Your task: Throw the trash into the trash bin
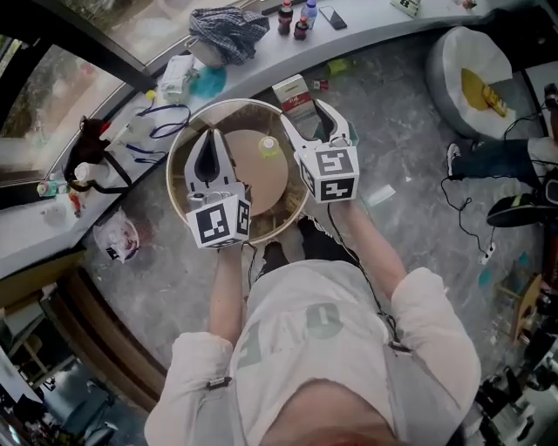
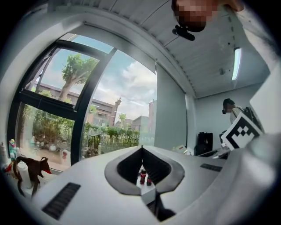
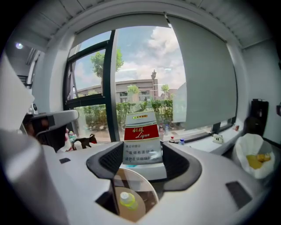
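**Carton gripped over the bin's far rim**

Nearest, pale sleeves and two forearms reaching forward from the chest, a marker cube riding on each tool. Just below them, dark shoes (image 1: pixel 277 253) close against the near side of the trash bin (image 1: pixel 228 103).

On the left, the left gripper (image 1: pixel 210 135) clenched on nothing, jaw tips pressed together, hanging above the near-left part of the bin. On the right, the right gripper (image 1: pixel 305 113) grasping a red-and-white carton (image 1: pixel 295 94) by its sides, upright between the jaws and over the bin's far right rim. Hard to tell whether the carton sits wholly inside the rim line.

Beneath both tools, the round bin with its clear wall and brown floor. Inside it, a small bottle (image 1: pixel 268 146) with yellow-green contents and a white cap. In the right gripper view, the bin's open mouth directly under the jaws, just in front of the carton.

Around the bin on the grey floor:
- a crumpled white bag (image 1: pixel 118 237) to the left
- a pale paper scrap (image 1: pixel 380 195) to the right
- a small green item (image 1: pixel 337 65) beyond

Farther off, a curved grey sill (image 1: pixel 384 30) under the window, cluttered:
- blue cables (image 1: pixel 166 122)
- a checked cloth (image 1: pixel 228 28)
- small dark bottles (image 1: pixel 292 19)
- a phone (image 1: pixel 332 17)
- a dark horse figurine (image 1: pixel 87 148) at the glass

Far right, a white lined container (image 1: pixel 466 74) with yellow pieces inside, well apart from the bin. Beside it, another person's legs (image 1: pixel 497 157).
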Action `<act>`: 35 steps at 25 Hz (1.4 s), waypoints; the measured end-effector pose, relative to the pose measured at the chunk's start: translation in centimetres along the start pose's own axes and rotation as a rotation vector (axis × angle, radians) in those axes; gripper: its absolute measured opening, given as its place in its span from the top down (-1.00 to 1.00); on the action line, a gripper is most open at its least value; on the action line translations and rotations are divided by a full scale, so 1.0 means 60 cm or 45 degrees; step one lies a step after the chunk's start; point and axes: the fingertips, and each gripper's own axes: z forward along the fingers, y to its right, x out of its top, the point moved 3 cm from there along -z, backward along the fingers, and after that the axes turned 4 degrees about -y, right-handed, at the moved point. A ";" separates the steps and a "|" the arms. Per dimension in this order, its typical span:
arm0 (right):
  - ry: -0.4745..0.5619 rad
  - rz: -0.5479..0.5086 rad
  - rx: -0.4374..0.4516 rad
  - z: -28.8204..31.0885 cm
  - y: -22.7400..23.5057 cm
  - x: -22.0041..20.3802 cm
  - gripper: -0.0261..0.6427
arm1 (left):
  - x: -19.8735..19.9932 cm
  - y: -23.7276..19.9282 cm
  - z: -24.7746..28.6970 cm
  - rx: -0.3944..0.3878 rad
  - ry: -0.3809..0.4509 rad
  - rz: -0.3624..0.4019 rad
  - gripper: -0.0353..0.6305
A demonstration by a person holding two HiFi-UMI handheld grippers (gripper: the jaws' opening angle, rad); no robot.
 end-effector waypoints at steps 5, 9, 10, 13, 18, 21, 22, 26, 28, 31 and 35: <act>-0.152 0.097 -0.181 0.003 0.166 -0.114 0.08 | -0.061 0.088 0.059 -0.128 -0.145 0.018 0.86; -0.357 0.120 -0.240 0.036 0.279 -0.242 0.08 | -0.118 0.139 0.111 -0.167 -0.252 0.010 0.86; -0.403 0.124 -0.246 0.052 0.304 -0.273 0.07 | -0.130 0.146 0.125 -0.170 -0.264 0.012 0.86; -0.523 0.162 -0.253 0.079 0.352 -0.363 0.07 | -0.163 0.166 0.148 -0.189 -0.299 0.038 0.86; -0.686 0.222 -0.267 0.082 0.374 -0.469 0.07 | -0.196 0.185 0.162 -0.187 -0.355 0.024 0.86; -0.738 0.283 -0.299 0.080 0.382 -0.500 0.07 | -0.206 0.199 0.169 -0.208 -0.369 0.026 0.86; -0.747 0.302 -0.306 0.078 0.384 -0.506 0.07 | -0.210 0.203 0.170 -0.217 -0.376 0.028 0.86; -0.764 0.300 -0.345 0.079 0.390 -0.515 0.07 | -0.215 0.210 0.167 -0.230 -0.389 0.027 0.86; -0.756 0.285 -0.383 0.085 0.394 -0.514 0.06 | -0.216 0.209 0.165 -0.227 -0.390 0.025 0.86; -0.751 0.277 -0.397 0.088 0.396 -0.514 0.04 | -0.213 0.204 0.161 -0.219 -0.387 0.025 0.86; -0.741 0.253 -0.395 0.083 0.399 -0.506 0.04 | -0.201 0.192 0.154 -0.195 -0.363 0.027 0.86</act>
